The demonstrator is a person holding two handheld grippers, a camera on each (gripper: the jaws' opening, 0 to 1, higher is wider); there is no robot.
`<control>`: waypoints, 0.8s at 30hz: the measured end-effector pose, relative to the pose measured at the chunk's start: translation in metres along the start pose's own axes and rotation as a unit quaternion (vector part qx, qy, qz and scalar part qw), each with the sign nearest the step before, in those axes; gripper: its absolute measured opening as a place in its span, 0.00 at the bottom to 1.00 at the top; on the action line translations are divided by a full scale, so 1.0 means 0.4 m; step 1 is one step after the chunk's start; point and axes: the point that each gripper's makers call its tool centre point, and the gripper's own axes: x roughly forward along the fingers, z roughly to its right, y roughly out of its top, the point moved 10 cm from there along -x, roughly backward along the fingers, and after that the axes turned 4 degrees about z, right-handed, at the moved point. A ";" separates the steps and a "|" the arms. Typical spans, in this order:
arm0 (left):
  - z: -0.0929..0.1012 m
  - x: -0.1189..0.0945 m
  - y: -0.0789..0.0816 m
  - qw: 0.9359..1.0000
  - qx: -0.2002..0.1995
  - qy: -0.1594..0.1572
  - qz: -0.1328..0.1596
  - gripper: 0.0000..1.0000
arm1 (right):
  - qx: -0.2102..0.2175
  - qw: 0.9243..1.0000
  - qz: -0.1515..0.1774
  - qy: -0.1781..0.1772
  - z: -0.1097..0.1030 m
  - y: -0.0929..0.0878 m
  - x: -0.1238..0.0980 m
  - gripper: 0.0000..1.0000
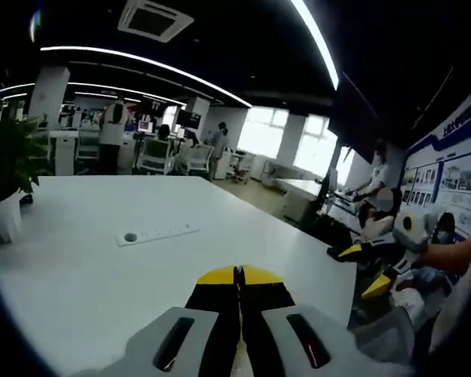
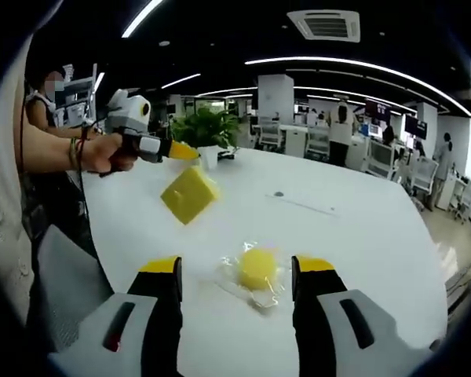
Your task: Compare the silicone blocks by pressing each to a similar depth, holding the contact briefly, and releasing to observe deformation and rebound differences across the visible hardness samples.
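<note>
Your left claw (image 1: 237, 276): yellow tips pressed together, nothing between them, above the white counter (image 1: 102, 251). Your right claw (image 2: 237, 265): jaws spread wide, bracketing a yellow round silicone block (image 2: 258, 268) in a clear wrapper on the counter. Yellow square block (image 2: 189, 194): farther off, just below the left claw held in your hand (image 2: 108, 151). Potted plant (image 2: 208, 127): far edge. Power strip (image 1: 157, 233): mid-counter
</note>
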 end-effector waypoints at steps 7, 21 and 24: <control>0.013 0.014 0.025 1.000 0.011 -0.012 -0.001 0.00 | -0.024 0.999 0.003 0.034 0.012 0.043 0.032 0.53; 0.029 0.042 0.064 0.999 0.024 -0.039 0.003 0.00 | -0.084 0.992 0.004 0.092 0.053 0.124 0.110 0.54; 0.030 0.046 0.071 0.999 0.027 -0.042 0.005 0.00 | -0.089 0.991 0.002 0.102 0.058 0.134 0.127 0.55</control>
